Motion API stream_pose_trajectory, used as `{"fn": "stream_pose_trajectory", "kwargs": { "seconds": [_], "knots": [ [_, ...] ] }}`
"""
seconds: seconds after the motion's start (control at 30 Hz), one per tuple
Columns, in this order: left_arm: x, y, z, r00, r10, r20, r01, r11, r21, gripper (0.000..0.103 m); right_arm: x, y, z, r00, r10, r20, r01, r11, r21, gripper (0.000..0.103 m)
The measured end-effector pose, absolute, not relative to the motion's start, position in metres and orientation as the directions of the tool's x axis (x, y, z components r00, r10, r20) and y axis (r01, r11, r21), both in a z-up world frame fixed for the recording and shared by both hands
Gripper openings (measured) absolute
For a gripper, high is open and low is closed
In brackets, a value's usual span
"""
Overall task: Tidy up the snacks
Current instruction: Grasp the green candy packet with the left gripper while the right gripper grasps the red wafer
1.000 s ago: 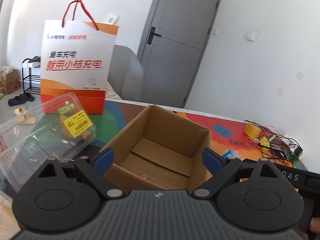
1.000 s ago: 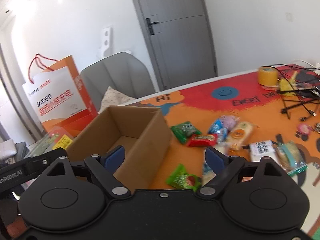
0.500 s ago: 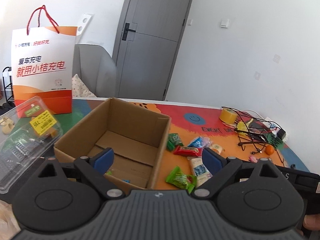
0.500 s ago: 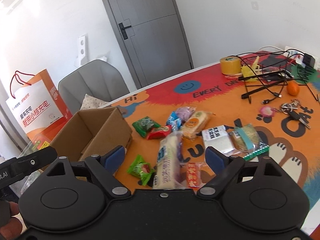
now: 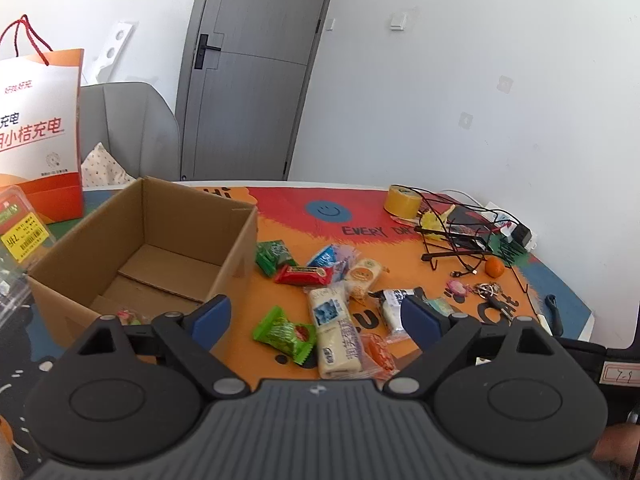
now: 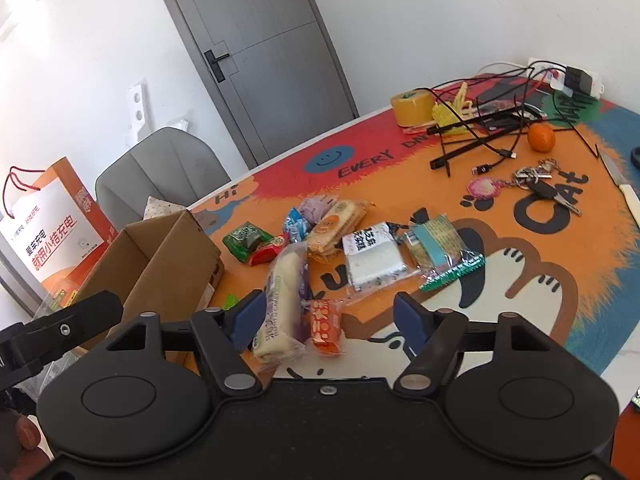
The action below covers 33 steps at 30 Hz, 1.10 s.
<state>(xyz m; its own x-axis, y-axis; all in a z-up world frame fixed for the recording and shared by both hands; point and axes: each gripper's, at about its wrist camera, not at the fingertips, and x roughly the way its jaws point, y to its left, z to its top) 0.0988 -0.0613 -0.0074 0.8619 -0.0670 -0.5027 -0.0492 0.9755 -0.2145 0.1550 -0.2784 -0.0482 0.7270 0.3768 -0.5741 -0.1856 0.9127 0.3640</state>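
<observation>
An open cardboard box (image 5: 168, 224) stands on the colourful table mat, with a small wrapped snack (image 5: 127, 315) inside its near edge. Several snack packets lie to its right: a long white bread pack (image 5: 336, 330), a green candy bag (image 5: 285, 332), a red bar (image 5: 305, 275). The box also shows in the right wrist view (image 6: 160, 256), with the bread pack (image 6: 282, 300) and an orange packet (image 6: 326, 326). My left gripper (image 5: 316, 318) is open and empty above the snacks. My right gripper (image 6: 326, 320) is open and empty, just above the bread and orange packets.
An orange-white paper bag (image 5: 38, 132) and a clear plastic container (image 5: 16, 240) stand left of the box. A yellow tape roll (image 6: 412, 106), cables (image 6: 492, 120), an orange fruit (image 6: 540, 138), keys (image 6: 536, 184) and a knife (image 6: 624, 192) lie at the right. A grey chair (image 6: 160, 172) stands behind.
Both grippers have swung right, from over the box toward the snack pile. The right gripper has moved closer to the bread pack and orange packet. Both stay open.
</observation>
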Motion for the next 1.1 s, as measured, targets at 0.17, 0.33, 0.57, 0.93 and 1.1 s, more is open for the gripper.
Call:
{"fn": "stream_pose_trajectory", "kwargs": {
  "seconds": [0.17,0.33,0.57,0.93,1.1],
  "knots": [
    [0.111,-0.073,-0.016,0.843,-0.078,-0.532,-0.043,0.977,-0.21,0.078,0.159,-0.288,-0.057,0.716,0.383,-0.584,-0.172,0.907,0.384,0.06],
    [0.129,-0.075,-0.033,0.823,-0.058,-0.566,-0.085,0.971,-0.224,0.068,0.167,-0.288,-0.069,0.698,0.409,-0.588,-0.184,0.896,0.405,0.055],
    [0.147,-0.072,-0.054,0.797,-0.017,-0.604,-0.15,0.963,-0.224,0.059,0.182,-0.282,-0.086,0.664,0.435,-0.608,-0.201,0.887,0.416,0.048],
    [0.165,-0.069,-0.078,0.78,0.035,-0.625,-0.229,0.945,-0.233,0.053,0.202,-0.263,-0.107,0.609,0.472,-0.638,-0.241,0.876,0.417,0.043],
    [0.174,-0.068,-0.083,0.777,0.047,-0.627,-0.253,0.937,-0.243,0.053,0.208,-0.256,-0.11,0.6,0.491,-0.632,-0.262,0.867,0.425,0.042]
  ]
}}
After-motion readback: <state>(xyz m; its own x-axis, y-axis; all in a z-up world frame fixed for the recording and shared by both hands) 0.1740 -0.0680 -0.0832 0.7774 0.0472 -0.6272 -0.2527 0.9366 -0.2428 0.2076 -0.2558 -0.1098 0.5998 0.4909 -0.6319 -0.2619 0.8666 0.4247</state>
